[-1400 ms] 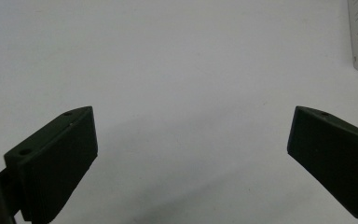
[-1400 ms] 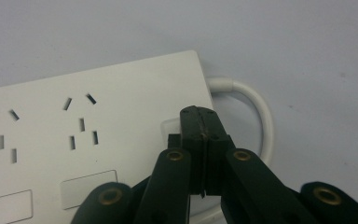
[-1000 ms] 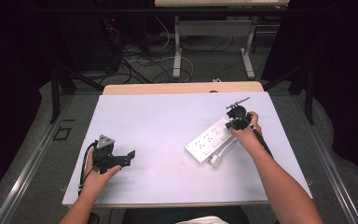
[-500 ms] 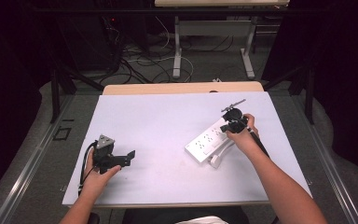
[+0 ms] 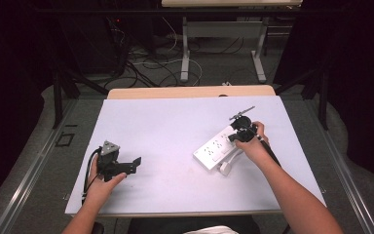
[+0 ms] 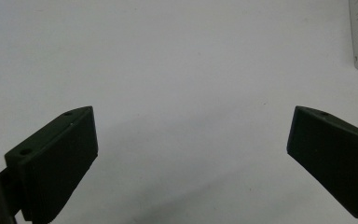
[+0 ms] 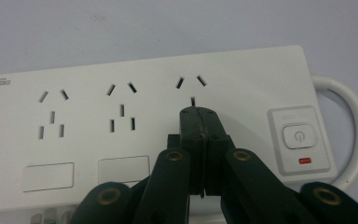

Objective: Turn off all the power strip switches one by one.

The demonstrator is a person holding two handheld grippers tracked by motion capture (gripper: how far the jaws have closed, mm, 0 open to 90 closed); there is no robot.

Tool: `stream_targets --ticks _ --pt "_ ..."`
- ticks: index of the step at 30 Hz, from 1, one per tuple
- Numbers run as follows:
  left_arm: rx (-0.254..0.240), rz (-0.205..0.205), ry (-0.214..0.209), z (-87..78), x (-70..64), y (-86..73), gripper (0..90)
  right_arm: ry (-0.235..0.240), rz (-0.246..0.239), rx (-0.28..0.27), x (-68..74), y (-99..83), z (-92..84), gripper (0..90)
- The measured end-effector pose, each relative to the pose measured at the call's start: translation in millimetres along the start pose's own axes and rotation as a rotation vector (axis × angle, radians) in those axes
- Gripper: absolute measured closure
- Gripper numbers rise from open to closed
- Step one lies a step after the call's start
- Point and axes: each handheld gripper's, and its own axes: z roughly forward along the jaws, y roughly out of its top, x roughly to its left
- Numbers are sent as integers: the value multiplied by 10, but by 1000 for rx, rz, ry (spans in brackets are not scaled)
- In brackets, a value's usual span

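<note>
Lying slanted on the right side of the pale table (image 5: 175,126) was a white power strip (image 5: 214,148), with its white cord (image 5: 226,165) looped at the near end. The right gripper (image 5: 238,134) was held just over the far end of the strip, and its jaws were pressed tightly together with nothing between them. In the right gripper view, the closed tips (image 7: 199,119) were seen above the third socket (image 7: 191,88), beside the power button (image 7: 298,136). The left gripper (image 5: 131,165) was held low over the left side of the table, well apart from the strip. Its jaws were spread wide, and nothing was held between them.
</note>
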Motion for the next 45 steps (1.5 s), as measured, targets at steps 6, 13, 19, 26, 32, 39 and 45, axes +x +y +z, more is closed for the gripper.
stream_targets --ticks 6,13,19,26,32,39,45 --pt "1 0 2 1 1 0 16 9 -16 5 36 -19 -1 900" --pt "2 -1 2 0 2 -2 17 13 -7 3 65 -40 -10 900" --pt "1 1 3 0 1 -2 18 15 -2 7 68 -77 -8 900" --pt "1 1 3 1 2 -1 18 14 -4 2 61 -101 -16 900" --pt "-6 2 5 5 -3 -3 18 7 -25 -3 69 -109 -16 900" --pt "-6 3 5 2 -4 -3 18 26 -4 -12 60 -127 5 900" --pt "-5 1 6 1 -2 -4 18 9 -12 1 74 -128 3 900"
